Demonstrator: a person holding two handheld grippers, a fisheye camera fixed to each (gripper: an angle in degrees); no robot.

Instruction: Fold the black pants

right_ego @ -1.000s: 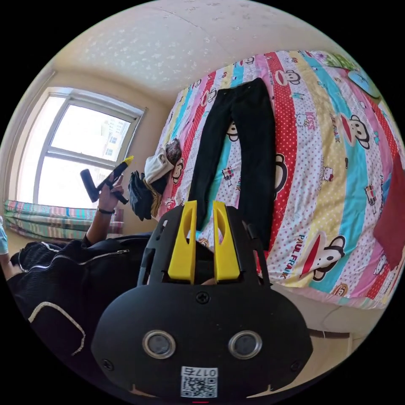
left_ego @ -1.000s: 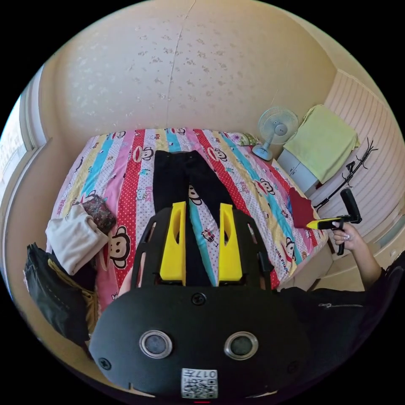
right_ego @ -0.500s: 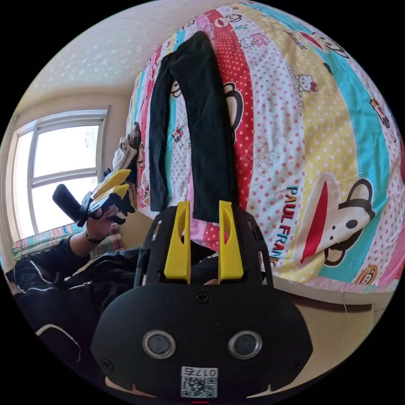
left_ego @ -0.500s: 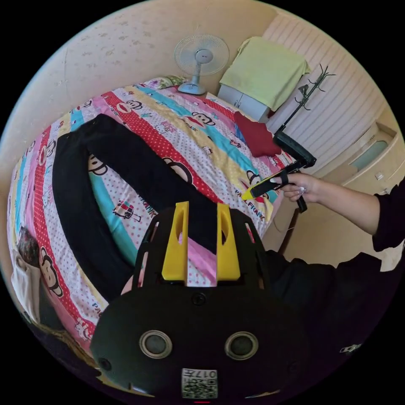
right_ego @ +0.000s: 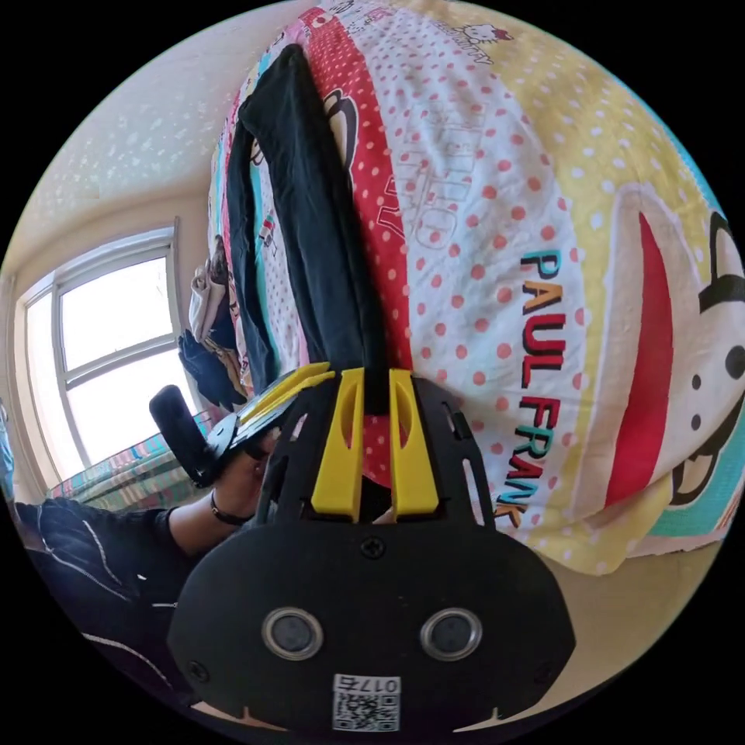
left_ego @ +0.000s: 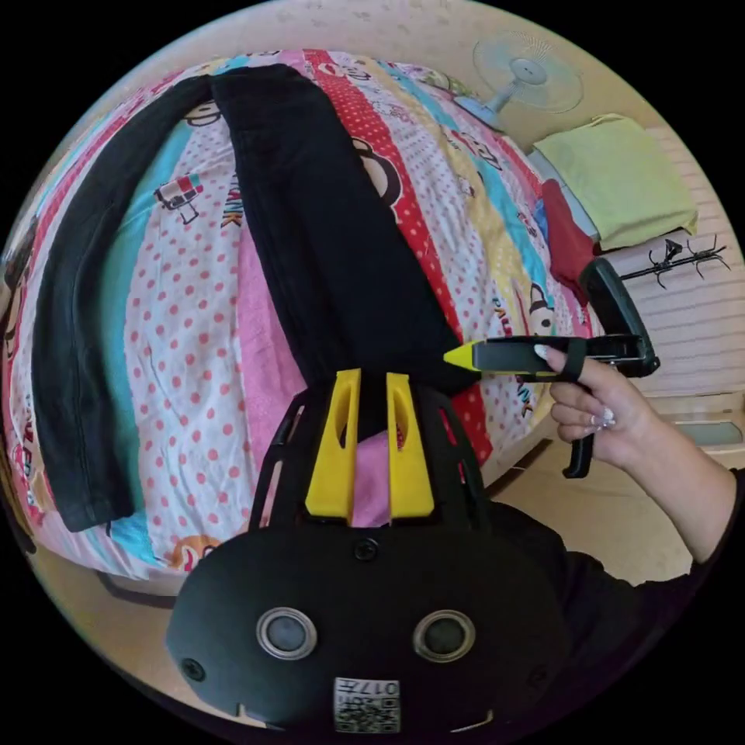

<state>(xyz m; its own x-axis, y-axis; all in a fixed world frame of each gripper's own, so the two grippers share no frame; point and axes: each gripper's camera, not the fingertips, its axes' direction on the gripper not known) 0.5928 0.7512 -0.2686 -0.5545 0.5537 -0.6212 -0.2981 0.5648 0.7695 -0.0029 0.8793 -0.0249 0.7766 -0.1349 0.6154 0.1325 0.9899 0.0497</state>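
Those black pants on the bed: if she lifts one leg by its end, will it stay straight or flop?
The black pants would likely flop: they lie flat on the bedspread, following its curve. A leg held at its hem would probably sag and trail. Being thin cloth, they look light.

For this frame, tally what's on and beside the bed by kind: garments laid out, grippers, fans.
Black pants, spread flat on the bed: 1
Grippers, left gripper and right gripper, both at one leg's hem: 2
Fan past the bed: 1
Total: 4
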